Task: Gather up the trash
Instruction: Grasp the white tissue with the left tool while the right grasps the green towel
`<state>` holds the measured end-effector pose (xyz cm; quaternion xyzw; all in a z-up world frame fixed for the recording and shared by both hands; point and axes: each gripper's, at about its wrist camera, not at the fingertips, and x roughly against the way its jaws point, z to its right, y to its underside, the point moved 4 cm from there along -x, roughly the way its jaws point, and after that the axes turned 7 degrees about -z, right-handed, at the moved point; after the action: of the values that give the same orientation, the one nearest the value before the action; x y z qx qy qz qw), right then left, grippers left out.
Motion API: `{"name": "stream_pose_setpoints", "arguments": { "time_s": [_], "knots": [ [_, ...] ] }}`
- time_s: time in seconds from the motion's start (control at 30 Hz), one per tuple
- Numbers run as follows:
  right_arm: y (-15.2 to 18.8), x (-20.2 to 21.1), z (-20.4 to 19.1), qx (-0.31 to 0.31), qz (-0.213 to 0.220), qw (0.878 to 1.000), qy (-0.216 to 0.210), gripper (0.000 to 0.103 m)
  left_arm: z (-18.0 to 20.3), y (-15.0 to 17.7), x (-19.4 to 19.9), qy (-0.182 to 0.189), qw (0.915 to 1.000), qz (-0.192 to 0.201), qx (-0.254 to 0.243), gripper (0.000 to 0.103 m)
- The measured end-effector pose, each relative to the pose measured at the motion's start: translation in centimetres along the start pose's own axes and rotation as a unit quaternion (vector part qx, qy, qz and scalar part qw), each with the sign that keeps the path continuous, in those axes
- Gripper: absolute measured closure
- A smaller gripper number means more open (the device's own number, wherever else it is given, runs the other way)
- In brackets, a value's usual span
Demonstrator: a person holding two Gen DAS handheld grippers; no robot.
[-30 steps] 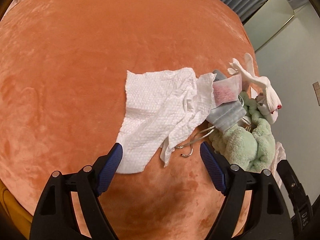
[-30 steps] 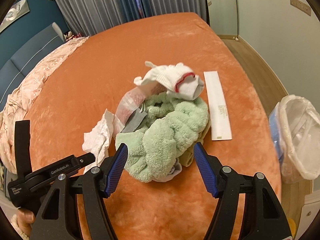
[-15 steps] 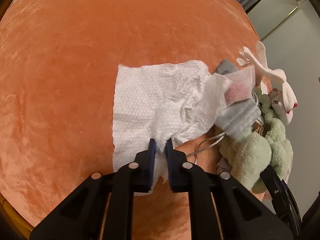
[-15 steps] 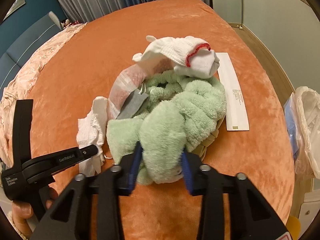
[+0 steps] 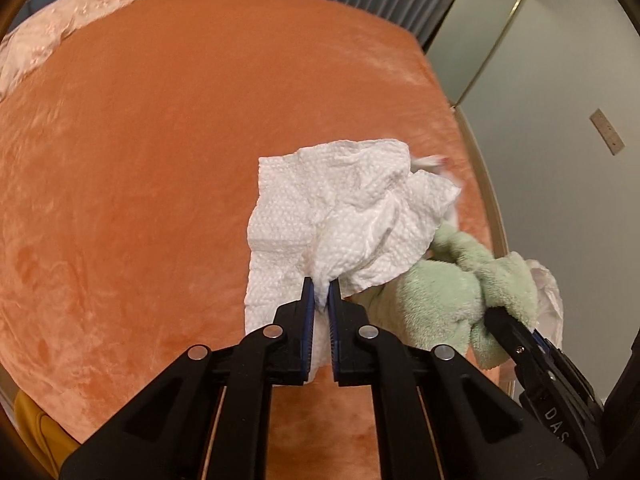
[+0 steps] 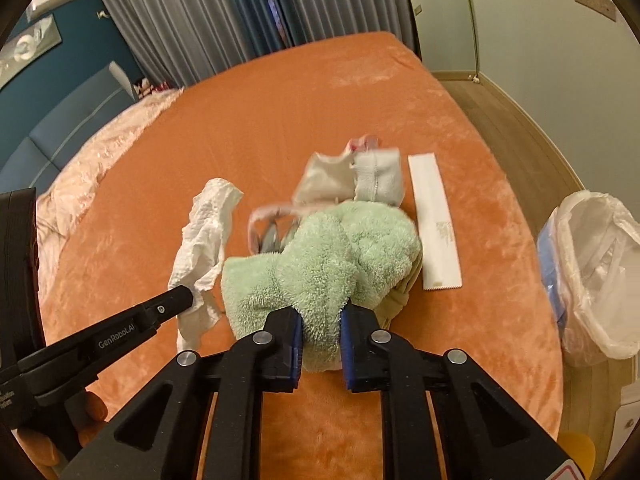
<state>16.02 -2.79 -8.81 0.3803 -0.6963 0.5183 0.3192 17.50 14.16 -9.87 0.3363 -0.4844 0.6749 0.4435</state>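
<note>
A crumpled white paper towel hangs clear of the orange bed, pinched at its lower edge by my left gripper, which is shut on it. In the right wrist view the same paper towel dangles from the left gripper. My right gripper has its jaws closing on a fold of a fluffy green towel, and the pads press into it. The bunched towel is raised a little. Behind it lie a white sock, a pink-and-grey packet and mask, partly hidden and blurred.
A long white paper sleeve lies flat on the bed right of the towel. A bin lined with a white bag stands off the bed's right edge. A pink quilt covers the far left; curtains and walls lie beyond.
Both grippers went from wide open to closed: the left on the paper towel, the right on the green towel. The left rose with the paper towel; the green towel lifted slightly and the pile shifted.
</note>
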Motion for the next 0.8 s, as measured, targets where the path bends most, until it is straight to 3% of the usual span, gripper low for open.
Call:
{"name": "stream_pose_setpoints", "arguments": {
  "time_s": [0.3, 0.8],
  "knots": [
    [-2.9, 8.1, 2.4, -0.008, 0.076, 0.997, -0.012, 0.089, 7.1, -0.2, 5.2, 0.021, 0.9975, 0.040, -0.053, 0.097],
    [-6.4, 19.1, 11.3, -0.041, 0.176, 0.983, 0.033, 0.089, 22.0, 0.3, 7.6, 0.055, 0.9854, 0.069, -0.146, 0.097]
  ]
}}
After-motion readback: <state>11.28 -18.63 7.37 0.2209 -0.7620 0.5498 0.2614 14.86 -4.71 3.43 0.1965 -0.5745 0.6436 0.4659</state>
